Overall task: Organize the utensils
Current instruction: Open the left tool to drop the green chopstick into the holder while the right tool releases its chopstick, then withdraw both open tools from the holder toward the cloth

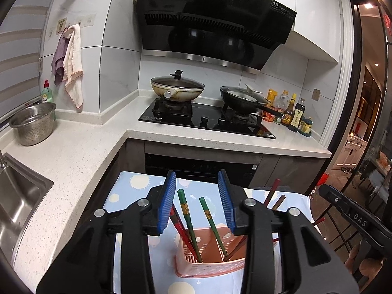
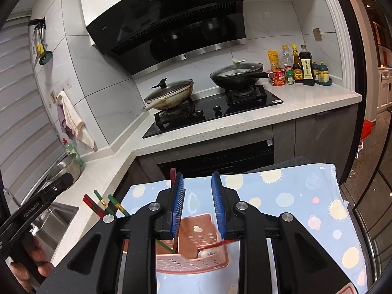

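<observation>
A pink perforated utensil basket (image 1: 210,267) stands on a light blue patterned cloth (image 1: 137,183). Green chopsticks (image 1: 186,215) and red chopsticks (image 1: 180,227) lean upright in it. My left gripper (image 1: 197,183) is open just above the basket, with the chopstick tops between its blue pads (image 1: 167,201). In the right wrist view the basket (image 2: 196,247) sits below my right gripper (image 2: 197,183), which is open and holds nothing. A dark red chopstick (image 2: 173,175) stands just behind its left pad. Green and red chopstick ends (image 2: 105,204) show at the left.
White countertop (image 1: 73,152) with a steel sink (image 1: 19,196) and a steel colander (image 1: 33,123) at left. Hob with a beige wok (image 1: 177,87) and a black pan (image 1: 242,99) lies ahead. Sauce bottles (image 1: 291,112) stand at right. The other gripper's body (image 1: 355,215) is at right.
</observation>
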`<action>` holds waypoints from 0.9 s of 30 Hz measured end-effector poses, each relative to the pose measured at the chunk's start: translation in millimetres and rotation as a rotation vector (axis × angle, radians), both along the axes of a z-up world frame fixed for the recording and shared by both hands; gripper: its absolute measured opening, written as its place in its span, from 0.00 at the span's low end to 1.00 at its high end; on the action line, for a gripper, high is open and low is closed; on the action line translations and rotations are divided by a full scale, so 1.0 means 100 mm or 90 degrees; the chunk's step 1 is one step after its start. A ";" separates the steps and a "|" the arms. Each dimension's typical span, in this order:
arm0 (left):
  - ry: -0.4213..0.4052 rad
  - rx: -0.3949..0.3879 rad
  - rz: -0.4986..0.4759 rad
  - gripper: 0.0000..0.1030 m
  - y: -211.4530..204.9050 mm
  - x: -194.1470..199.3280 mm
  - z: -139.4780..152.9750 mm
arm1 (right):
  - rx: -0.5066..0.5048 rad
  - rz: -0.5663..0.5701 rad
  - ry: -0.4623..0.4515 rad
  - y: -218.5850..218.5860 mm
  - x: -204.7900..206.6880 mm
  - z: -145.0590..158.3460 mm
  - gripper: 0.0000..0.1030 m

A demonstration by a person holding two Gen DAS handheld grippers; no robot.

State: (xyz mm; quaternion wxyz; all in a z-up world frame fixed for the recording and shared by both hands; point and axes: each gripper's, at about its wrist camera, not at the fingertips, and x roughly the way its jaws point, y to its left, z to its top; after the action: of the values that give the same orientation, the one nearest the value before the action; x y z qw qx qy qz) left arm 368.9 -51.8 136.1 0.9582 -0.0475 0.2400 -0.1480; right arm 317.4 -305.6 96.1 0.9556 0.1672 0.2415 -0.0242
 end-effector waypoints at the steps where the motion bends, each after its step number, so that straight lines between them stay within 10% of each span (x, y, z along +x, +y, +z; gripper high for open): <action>1: 0.001 0.000 -0.001 0.33 0.01 -0.02 0.00 | -0.002 0.000 0.000 0.01 -0.02 0.00 0.23; 27: 0.100 0.014 -0.011 0.33 0.24 -1.09 -0.62 | -0.021 0.057 0.102 0.43 -1.46 -0.55 0.23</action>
State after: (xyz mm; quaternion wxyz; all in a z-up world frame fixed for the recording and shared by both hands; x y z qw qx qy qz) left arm 259.5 -27.9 73.8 0.9356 -0.0467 0.3164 -0.1495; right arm 171.5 -262.2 41.2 0.9360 0.1384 0.3235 0.0010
